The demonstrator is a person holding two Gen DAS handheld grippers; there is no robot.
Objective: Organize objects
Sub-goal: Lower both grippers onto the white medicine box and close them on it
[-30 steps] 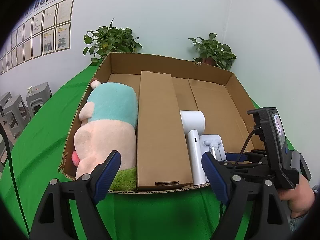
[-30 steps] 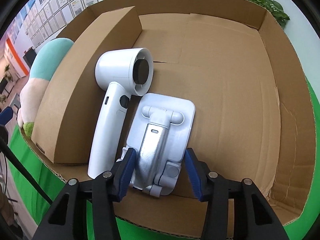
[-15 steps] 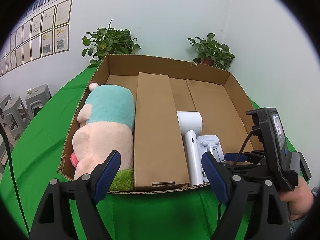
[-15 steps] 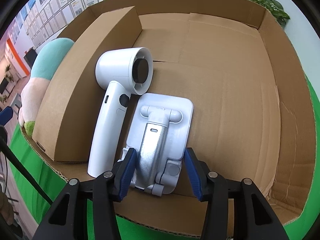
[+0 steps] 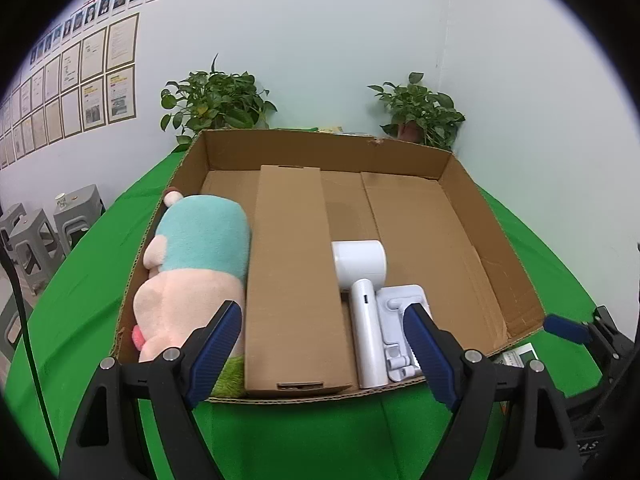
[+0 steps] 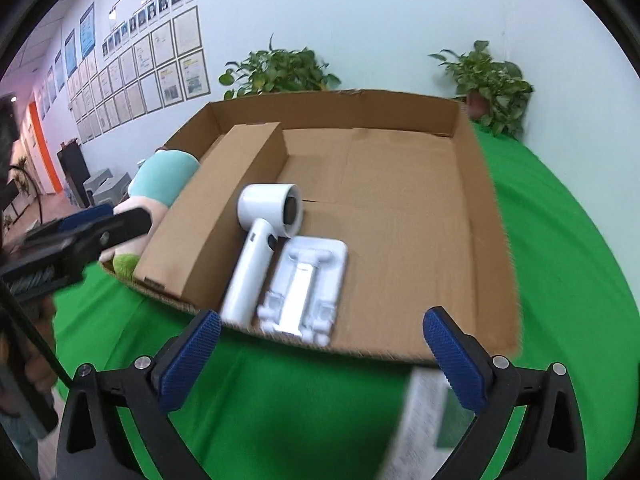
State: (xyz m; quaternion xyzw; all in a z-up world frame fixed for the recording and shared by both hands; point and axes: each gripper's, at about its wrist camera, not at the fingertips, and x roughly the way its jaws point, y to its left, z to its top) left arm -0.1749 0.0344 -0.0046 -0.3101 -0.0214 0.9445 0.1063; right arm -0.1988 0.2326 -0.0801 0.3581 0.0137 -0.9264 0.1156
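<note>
Box: a shallow cardboard box (image 5: 472, 204) is set on the green cloth (image 5: 88, 280), two potted plants (image 5: 212, 98) behind it at the far wall.
Left compartment: a plush toy (image 5: 192, 264) is laid lengthwise, beside a long cardboard divider (image 5: 292, 280).
Right compartment: a white hair dryer (image 6: 260, 248) is laid against the divider, with a white folding stand (image 6: 304, 284) just to its right, near the near wall.
Right gripper (image 6: 320, 354): jaws have just been opening and are seen spread wide, nothing between them, over the cloth in front of the box.
Left gripper (image 5: 322, 350): jaws are parted, nothing gripped, near the box's near edge.
Printed card (image 6: 424, 420): seen blurred on the cloth beside the right gripper.
</note>
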